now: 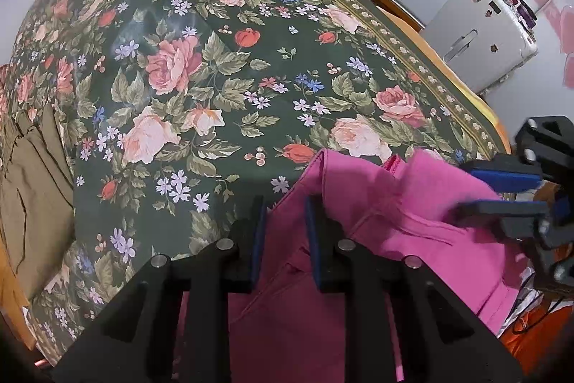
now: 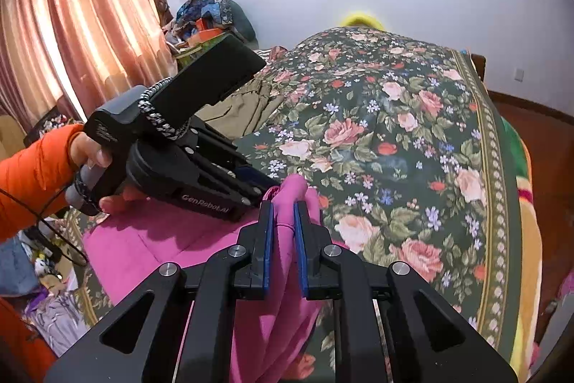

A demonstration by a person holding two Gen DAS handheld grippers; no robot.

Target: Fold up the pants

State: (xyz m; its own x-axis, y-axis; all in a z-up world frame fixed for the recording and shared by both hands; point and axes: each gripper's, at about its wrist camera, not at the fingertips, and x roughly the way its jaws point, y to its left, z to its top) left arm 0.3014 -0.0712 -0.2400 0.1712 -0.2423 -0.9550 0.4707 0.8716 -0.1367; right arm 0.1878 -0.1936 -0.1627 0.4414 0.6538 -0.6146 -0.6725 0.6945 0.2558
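I see the pink pants (image 1: 376, 221) lying at the near edge of the bed, on the floral bedspread (image 1: 201, 67).

Left gripper (image 1: 285, 239): the jaws stand partly apart, with a fold of the pants running up between the blue pads. The fabric touches the right pad; the left pad sits at the edge of the cloth. I cannot tell whether the cloth is pinched.

Right gripper (image 2: 283, 239): the jaws are nearly together, clamped on a bunched ridge of the pants (image 2: 287, 203) that rises between the pads.

In the right wrist view, my left hand (image 2: 89, 153), in an orange sleeve, holds the left gripper just beside the right gripper, above the flat part of the pants. In the left wrist view, the right gripper (image 1: 502, 192) enters from the right edge, over the pants.

An olive garment (image 1: 32, 189) lies on the left side of the bed, well apart from the pants. A white suitcase (image 1: 477, 27) stands beyond the bed.
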